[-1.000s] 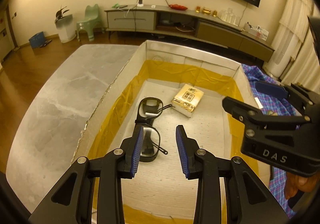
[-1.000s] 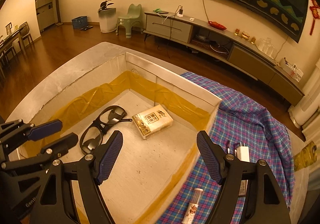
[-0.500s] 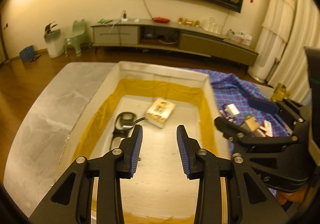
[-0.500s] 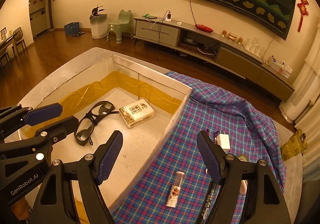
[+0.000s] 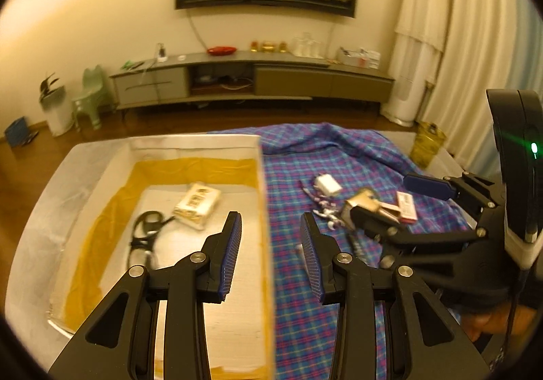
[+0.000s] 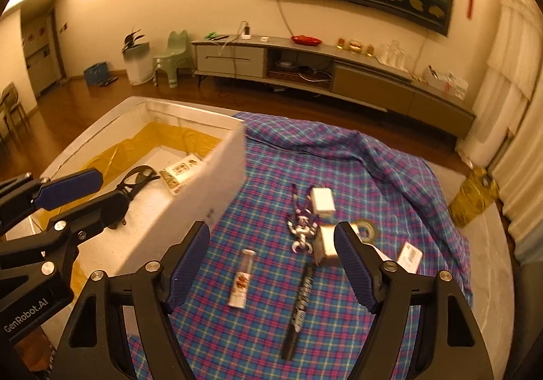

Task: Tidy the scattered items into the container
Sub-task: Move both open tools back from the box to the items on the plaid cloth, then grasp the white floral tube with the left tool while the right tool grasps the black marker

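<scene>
A white box [image 5: 261, 156] lined with yellow tape holds black glasses [image 5: 144, 234] and a tissue pack [image 5: 198, 201]. My left gripper [image 5: 271, 254] hangs open and empty above the box's right wall. Over the plaid cloth [image 6: 339, 159] my right gripper [image 6: 271, 264] stands wide open with nothing between its fingers. Beneath it lie a small tube [image 6: 242, 278] and a black marker [image 6: 302, 298]. Further out are a silver figurine [image 6: 300, 227], a white charger [image 6: 322, 200], a small white block [image 6: 325, 244], a tape roll [image 6: 364, 229] and a small pack [image 6: 410, 252].
The box and cloth rest on a grey stone table [image 5: 51, 183]. A yellow bottle [image 6: 473, 196] stands at the table's far right edge. The box wall [image 6: 220, 183] rises between the box and the cloth. A long TV cabinet [image 6: 339, 74] runs along the far wall.
Both grippers have swung right, from over the box floor toward the plaid cloth. The scattered items on the cloth have come into view. Both stay open and empty.
</scene>
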Motion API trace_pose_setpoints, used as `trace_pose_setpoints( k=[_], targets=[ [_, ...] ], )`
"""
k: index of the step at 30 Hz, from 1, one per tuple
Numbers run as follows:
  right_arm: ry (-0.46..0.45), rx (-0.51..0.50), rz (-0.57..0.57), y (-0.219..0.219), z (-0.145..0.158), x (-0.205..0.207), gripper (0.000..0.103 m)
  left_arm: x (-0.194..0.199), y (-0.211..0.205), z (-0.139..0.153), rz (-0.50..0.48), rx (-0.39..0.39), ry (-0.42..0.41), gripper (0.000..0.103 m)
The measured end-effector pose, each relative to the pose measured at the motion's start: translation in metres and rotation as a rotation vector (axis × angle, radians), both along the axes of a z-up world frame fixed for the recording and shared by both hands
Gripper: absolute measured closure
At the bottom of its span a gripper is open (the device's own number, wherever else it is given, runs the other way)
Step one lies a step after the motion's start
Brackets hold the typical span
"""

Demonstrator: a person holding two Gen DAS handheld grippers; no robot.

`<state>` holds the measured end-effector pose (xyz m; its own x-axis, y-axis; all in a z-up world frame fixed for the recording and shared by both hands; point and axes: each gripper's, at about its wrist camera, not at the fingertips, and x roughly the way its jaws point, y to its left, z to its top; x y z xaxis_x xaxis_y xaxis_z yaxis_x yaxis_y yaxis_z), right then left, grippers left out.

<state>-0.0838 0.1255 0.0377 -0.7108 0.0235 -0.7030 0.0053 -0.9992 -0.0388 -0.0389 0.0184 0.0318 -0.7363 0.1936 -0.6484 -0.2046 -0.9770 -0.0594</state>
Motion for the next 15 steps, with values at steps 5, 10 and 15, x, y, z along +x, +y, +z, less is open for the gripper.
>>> trace_pose_setpoints(
  k=[5,10,15],
  targets=[
    [-0.016,-0.137,-0.085,0.06,-0.018,0.018,0.027,-0.004,0.028,-0.013,-0.048,-0.014,-0.044,0.065],
    [-0.098,-0.237,-0.082,0.085,-0.045,0.019,0.043,-0.016,0.054,-0.041,-0.057,-0.03,-0.138,0.064],
    [-0.191,-0.227,0.025,0.067,-0.082,0.015,0.051,-0.029,0.077,-0.08,-0.032,-0.089,-0.233,0.064]
  ],
)
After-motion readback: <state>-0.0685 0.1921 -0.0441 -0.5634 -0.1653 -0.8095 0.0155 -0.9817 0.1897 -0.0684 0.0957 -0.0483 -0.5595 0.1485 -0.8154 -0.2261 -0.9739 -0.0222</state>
